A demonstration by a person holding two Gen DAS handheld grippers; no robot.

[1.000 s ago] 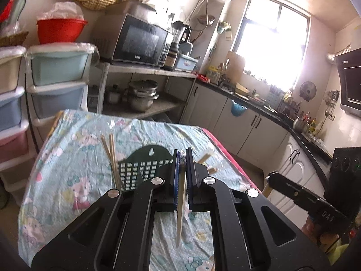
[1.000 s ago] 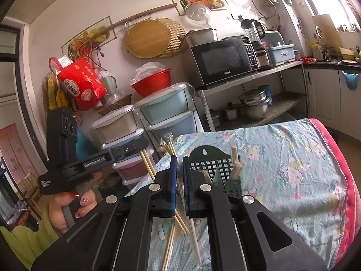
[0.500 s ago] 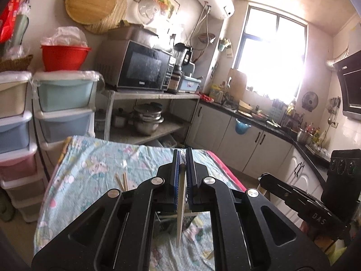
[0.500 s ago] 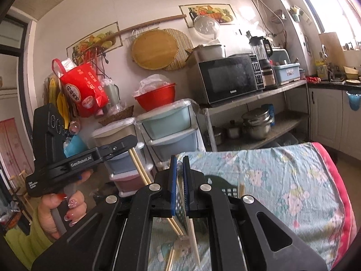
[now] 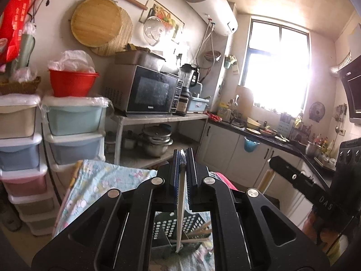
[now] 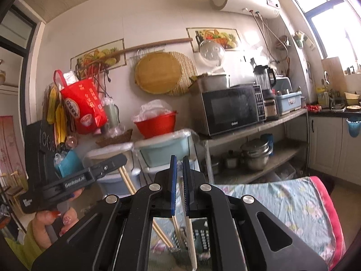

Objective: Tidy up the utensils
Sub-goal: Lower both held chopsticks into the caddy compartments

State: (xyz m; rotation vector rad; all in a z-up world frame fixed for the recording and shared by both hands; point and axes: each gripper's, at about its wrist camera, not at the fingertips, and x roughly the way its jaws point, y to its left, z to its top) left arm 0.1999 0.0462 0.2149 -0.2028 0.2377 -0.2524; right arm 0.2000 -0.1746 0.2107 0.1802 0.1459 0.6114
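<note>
Both grippers raised and tipped upward since the earlier frames: the perforated utensil basket point(image 5: 180, 228), formerly ahead on the desk, now sits low behind the gripper bodies, and more wall and ceiling show.

Item 1. Left gripper point(image 5: 182, 158): jaws clenched on a single pale chopstick point(image 5: 180, 210), which runs down between the blue pads to a tip over the basket. Seen from the right wrist view, the same gripper point(image 6: 115, 161) holds the stick point(image 6: 127, 181) slanting down toward the basket.

Item 2. Right gripper point(image 6: 178, 164): jaws nearly closed on a wrapped bundle of chopsticks point(image 6: 189, 232), their lower ends reaching into the basket point(image 6: 202, 237).

Item 3. Loose chopsticks point(image 5: 198, 233) lying crosswise in the basket.

Item 4. Desk point(image 5: 99, 185): covered in a light blue cartoon-print cloth with pink edge.

Legible writing: "GenRobot.AI" on the left gripper's side in the right wrist view; "DAS" on the right gripper's body point(image 5: 325, 201) in the left wrist view. Microwave point(image 6: 230, 110) carries a small white brand mark, too small to read. Red bag point(image 6: 84, 106) bears printed characters, unreadable.
</note>
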